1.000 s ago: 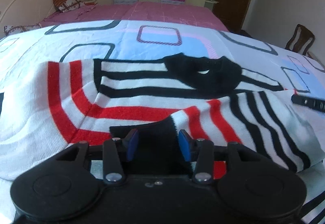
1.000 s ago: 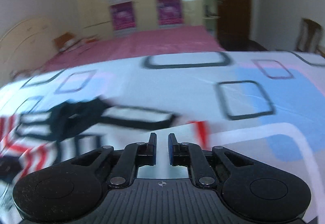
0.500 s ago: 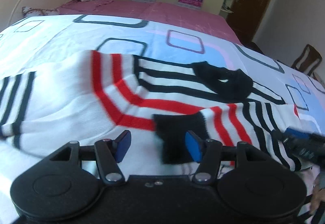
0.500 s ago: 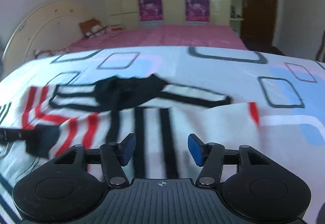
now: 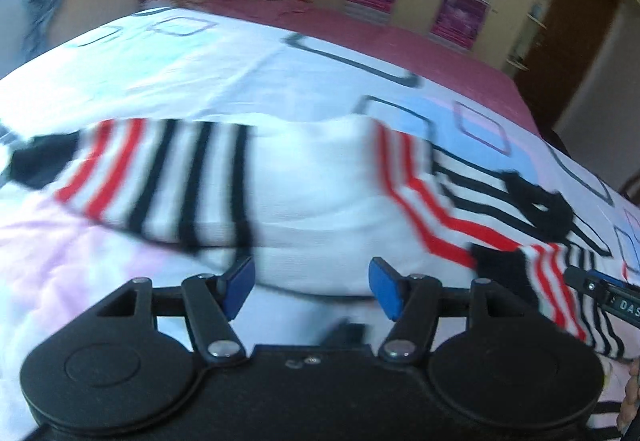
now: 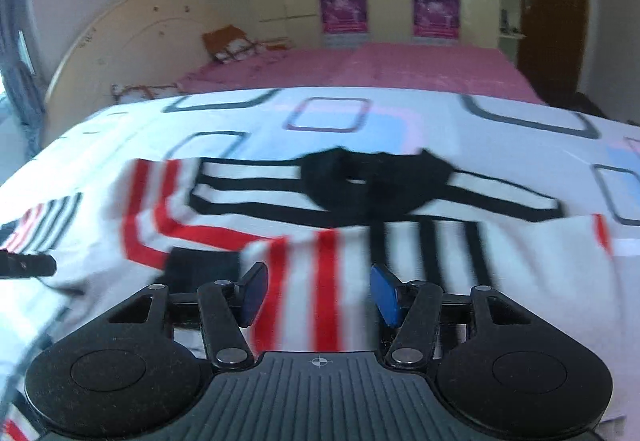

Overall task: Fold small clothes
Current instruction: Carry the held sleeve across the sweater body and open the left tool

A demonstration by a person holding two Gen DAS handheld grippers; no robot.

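Your left gripper (image 5: 310, 287): jaws opening, nothing pinched between pads, striped sweater (image 5: 320, 193) just beyond. Your right gripper (image 6: 318, 295): jaws apart, empty, hovering over folded-in sleeve (image 6: 320, 269). Sweater lies spread on patterned bedsheet (image 6: 400, 113), black collar (image 6: 372, 185) far side. Reads soft, light, floppy knit; will sag and drag. Take black cuff (image 5: 500, 273) or hem edge, pinch deep. Motion blur smears stripes; near hem hidden under gripper bodies; far sleeve (image 5: 152, 177) end cut off.

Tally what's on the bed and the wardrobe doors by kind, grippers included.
Striped sweater: 1
Patterned quilt: 1
Purple posters: 4
Pillows by the headboard: 2
Grippers, left gripper opening over the sweater, right gripper open: 2
Total: 10
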